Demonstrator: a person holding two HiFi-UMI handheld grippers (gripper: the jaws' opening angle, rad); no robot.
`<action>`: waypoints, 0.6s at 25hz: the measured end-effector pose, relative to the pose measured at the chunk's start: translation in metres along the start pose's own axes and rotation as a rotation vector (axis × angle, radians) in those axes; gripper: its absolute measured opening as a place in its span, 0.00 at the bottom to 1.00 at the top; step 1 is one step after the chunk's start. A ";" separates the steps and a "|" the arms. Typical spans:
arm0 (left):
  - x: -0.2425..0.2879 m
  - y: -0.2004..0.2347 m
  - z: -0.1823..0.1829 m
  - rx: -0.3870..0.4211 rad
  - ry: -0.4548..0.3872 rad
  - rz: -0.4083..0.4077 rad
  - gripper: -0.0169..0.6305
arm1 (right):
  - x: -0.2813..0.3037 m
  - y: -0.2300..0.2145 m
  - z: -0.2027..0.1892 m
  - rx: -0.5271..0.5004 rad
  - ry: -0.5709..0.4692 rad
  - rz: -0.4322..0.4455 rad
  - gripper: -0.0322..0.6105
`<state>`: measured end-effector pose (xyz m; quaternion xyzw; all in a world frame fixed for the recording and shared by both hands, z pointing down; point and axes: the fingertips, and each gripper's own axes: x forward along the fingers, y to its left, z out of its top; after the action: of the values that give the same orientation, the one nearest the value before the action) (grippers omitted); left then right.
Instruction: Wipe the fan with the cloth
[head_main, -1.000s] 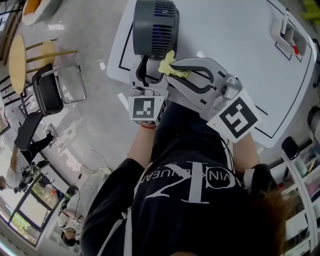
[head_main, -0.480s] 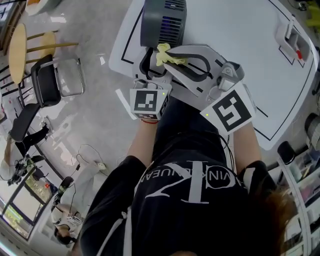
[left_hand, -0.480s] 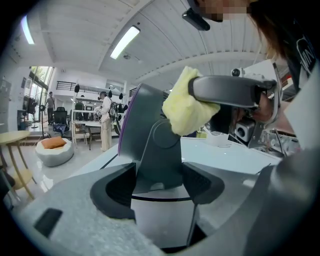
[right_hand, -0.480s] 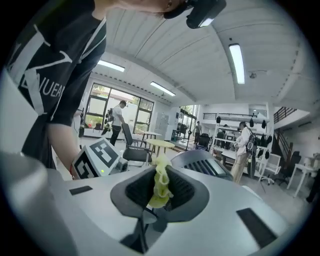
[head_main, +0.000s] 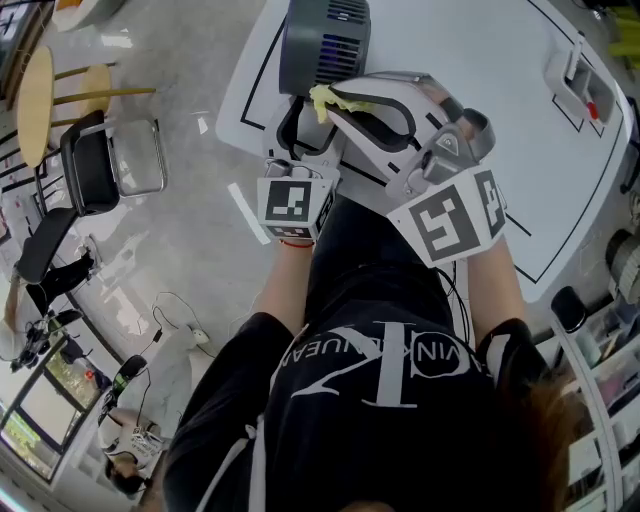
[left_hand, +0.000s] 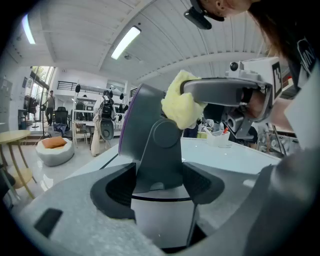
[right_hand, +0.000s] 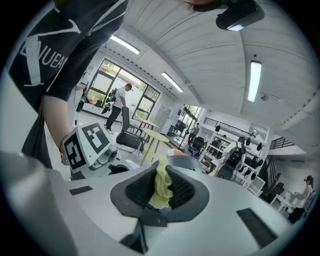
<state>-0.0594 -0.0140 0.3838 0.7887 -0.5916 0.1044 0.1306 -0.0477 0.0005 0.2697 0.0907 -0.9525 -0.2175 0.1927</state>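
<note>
A dark grey fan (head_main: 325, 40) stands at the near-left corner of the white table (head_main: 480, 60). My left gripper (head_main: 292, 135) is shut on the fan's stand (left_hand: 160, 155), with a pad on each side of it. The right gripper (head_main: 325, 100) reaches in from the right, shut on a yellow cloth (head_main: 328, 97). In the left gripper view the cloth (left_hand: 182, 105) presses on the joint where the stand meets the fan's head. The cloth (right_hand: 161, 187) is pinched between the dark pads of my right gripper (right_hand: 160, 192).
A white box (head_main: 575, 78) with a red part sits at the table's far right. Left of the table, on the floor, stand a black chair (head_main: 95, 170) and a round wooden table (head_main: 35, 110). Cables (head_main: 180, 320) lie on the floor.
The right gripper has carried the cloth up the fan's stand toward the head and has rolled, so its marker cube faces differently. The left gripper keeps its hold on the stand.
</note>
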 end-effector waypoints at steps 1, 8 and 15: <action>0.000 0.000 0.000 0.001 -0.004 0.001 0.47 | 0.000 -0.001 0.000 -0.010 0.006 -0.004 0.13; 0.000 -0.001 0.000 0.003 -0.016 -0.009 0.47 | -0.002 -0.017 0.008 -0.027 0.003 -0.040 0.13; 0.001 0.001 0.000 -0.010 -0.009 0.011 0.47 | 0.000 -0.042 0.016 0.017 -0.050 -0.077 0.13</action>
<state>-0.0599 -0.0149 0.3839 0.7852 -0.5970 0.0986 0.1315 -0.0502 -0.0309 0.2377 0.1233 -0.9547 -0.2190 0.1594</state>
